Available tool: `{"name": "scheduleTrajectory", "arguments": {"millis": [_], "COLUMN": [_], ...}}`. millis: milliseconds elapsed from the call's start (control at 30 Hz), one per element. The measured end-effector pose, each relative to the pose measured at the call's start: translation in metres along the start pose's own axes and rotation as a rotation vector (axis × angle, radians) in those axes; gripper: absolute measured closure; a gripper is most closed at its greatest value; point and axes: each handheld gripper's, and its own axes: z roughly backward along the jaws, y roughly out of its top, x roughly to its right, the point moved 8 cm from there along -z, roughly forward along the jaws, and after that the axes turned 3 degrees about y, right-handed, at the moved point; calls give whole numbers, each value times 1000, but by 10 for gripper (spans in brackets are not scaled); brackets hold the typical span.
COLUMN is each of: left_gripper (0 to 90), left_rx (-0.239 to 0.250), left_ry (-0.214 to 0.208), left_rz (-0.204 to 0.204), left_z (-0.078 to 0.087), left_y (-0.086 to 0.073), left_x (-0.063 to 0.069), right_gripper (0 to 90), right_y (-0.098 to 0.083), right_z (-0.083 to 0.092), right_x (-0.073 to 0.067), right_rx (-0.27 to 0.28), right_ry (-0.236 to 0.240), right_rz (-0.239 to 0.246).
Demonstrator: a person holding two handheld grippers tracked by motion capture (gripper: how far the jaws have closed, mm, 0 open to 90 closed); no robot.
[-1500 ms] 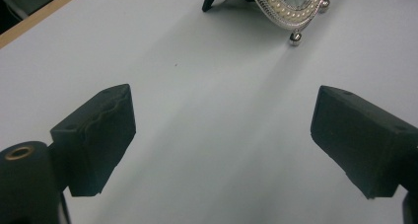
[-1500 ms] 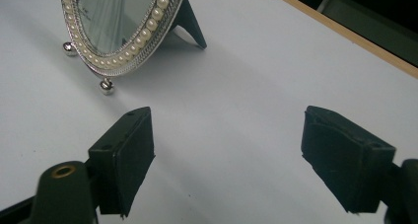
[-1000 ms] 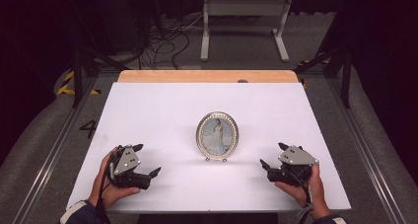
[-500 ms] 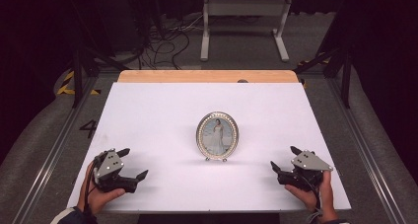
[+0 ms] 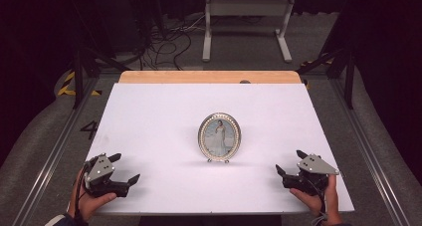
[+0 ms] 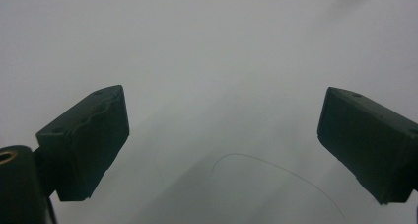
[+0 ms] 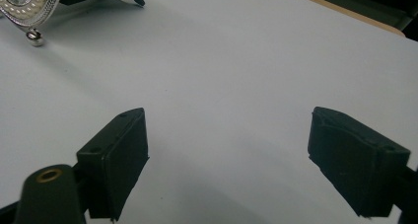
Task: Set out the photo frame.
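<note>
An oval silver picture frame with a beaded rim [image 5: 219, 138] stands upright near the middle of the white table top [image 5: 159, 121], on small ball feet. It holds one thing: a portrait photograph of a person in a long white dress [image 5: 219, 136], which sits behind the glass and fills the oval opening. In the right gripper view the lower edge of the frame [image 7: 27, 7] shows at the upper left corner, with one round foot touching the table and a black back stand behind it.

The left gripper [image 5: 124, 169] is held in the person's left hand [image 5: 89, 201] at the near left corner of the table, well apart from the frame. Its jaws stand wide apart and nothing is between them; in the left gripper view there is bare white surface between the two black pads [image 6: 84, 140].

The right gripper [image 5: 289, 162] is in the right hand [image 5: 318, 198] at the near right corner, also well apart from the frame. Its jaws are spread wide too and grip nothing.

Beyond the white top, a strip of light wooden board [image 5: 209, 77] shows along the far edge.
</note>
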Motion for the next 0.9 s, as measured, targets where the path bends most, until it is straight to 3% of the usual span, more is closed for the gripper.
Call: {"name": "scheduleTrajectory", "arguments": {"millis": [900], "left_gripper": [57], "left_rx": [-4], "left_ry": [4], "left_rz": [-1], "left_z": [-2], "left_y": [0], "left_x": [1], "right_gripper": [154], "right_y": [-2], "right_z": [-3], "right_x": [2], "right_rx": [-6], "right_ry": [-11], "right_rz": [-13]}}
